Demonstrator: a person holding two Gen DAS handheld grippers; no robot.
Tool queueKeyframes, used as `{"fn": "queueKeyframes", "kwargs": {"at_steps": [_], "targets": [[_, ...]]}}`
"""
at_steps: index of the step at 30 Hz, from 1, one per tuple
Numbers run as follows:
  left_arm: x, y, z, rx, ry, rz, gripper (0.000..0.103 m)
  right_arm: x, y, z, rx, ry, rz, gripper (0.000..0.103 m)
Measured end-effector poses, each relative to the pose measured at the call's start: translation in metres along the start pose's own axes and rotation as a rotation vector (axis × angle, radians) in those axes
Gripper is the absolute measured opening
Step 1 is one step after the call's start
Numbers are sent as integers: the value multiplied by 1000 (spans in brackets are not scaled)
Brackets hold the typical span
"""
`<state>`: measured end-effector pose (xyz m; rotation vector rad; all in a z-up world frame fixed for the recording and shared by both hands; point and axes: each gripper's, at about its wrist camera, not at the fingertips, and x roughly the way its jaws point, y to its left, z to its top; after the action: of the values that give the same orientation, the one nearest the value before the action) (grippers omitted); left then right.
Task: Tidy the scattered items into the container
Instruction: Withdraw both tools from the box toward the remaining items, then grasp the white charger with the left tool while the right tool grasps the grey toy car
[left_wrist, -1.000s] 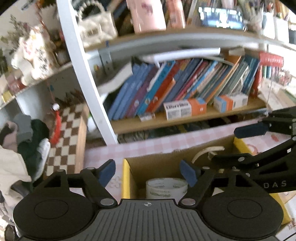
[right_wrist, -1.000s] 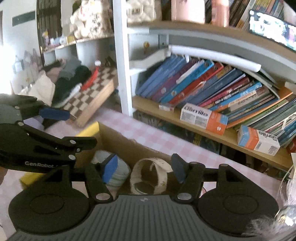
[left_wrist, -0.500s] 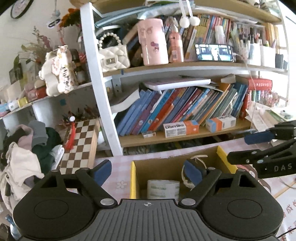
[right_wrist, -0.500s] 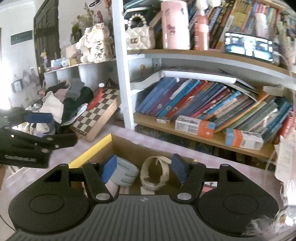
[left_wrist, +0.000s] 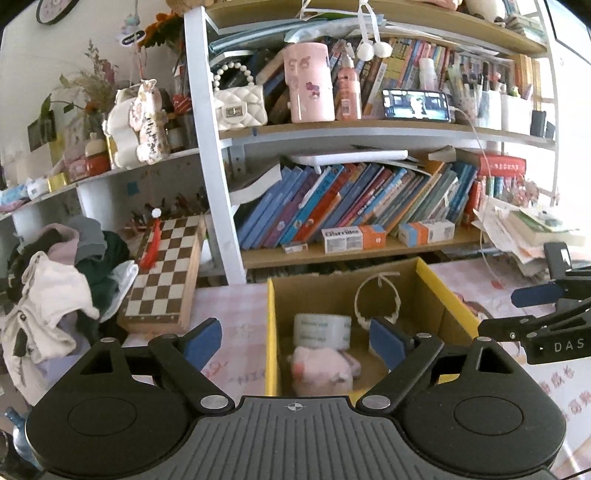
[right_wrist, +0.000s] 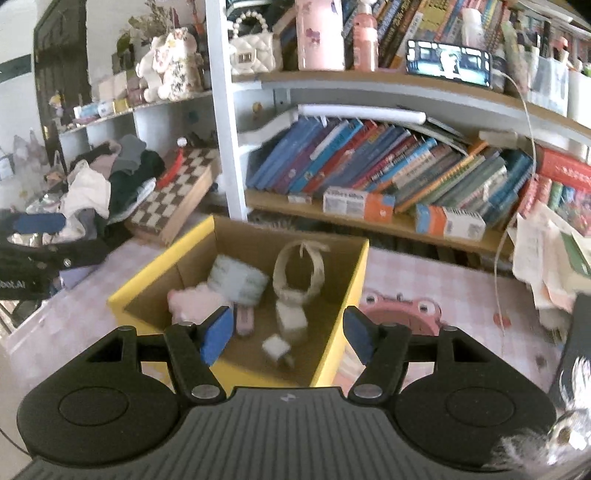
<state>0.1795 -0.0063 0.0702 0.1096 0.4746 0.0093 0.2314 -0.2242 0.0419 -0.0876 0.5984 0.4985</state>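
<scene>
The box (right_wrist: 343, 280) at the desk's back edge holds a tape roll (right_wrist: 238, 280), headband (right_wrist: 299, 271) and plush toy (left_wrist: 319, 371). Both the left gripper (left_wrist: 295, 341) and right gripper (right_wrist: 286, 332) are open and empty; a pink clock (right_wrist: 400, 312) waits beside the box.

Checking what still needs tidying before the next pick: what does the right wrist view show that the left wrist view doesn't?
Only the right wrist view shows the pink frog-eyed item on the table beside the box, and, on the box floor, a pink clip and small white pieces.

Only the left wrist view shows the wall clock at top left.

Both show the yellow-edged cardboard box, with the tape roll, the pink plush and the cream headband inside, plus both grippers, empty with jaws apart.
</scene>
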Motion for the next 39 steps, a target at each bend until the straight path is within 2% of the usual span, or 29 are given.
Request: {"fn": "queueKeyframes", "kwargs": {"at_steps": [12,19,24,31,39], "targets": [[-44,16,-51,-34,57,-36,95,-33,41,-60,69,51,-85,65],[-56,11,-88,-29,135,-56,95,-50,62,-88,106,62,-124,65],[-62,3,-113,4,187,-91,95,-52,75,-106,112,102,-140,65],[-64,-7,-128,43,220,-139,95,-53,94,-118,70,135,-139,66],[-64,-8,-133,52,228,-144,95,-54,102,-123,49,134,-163,68]]}}
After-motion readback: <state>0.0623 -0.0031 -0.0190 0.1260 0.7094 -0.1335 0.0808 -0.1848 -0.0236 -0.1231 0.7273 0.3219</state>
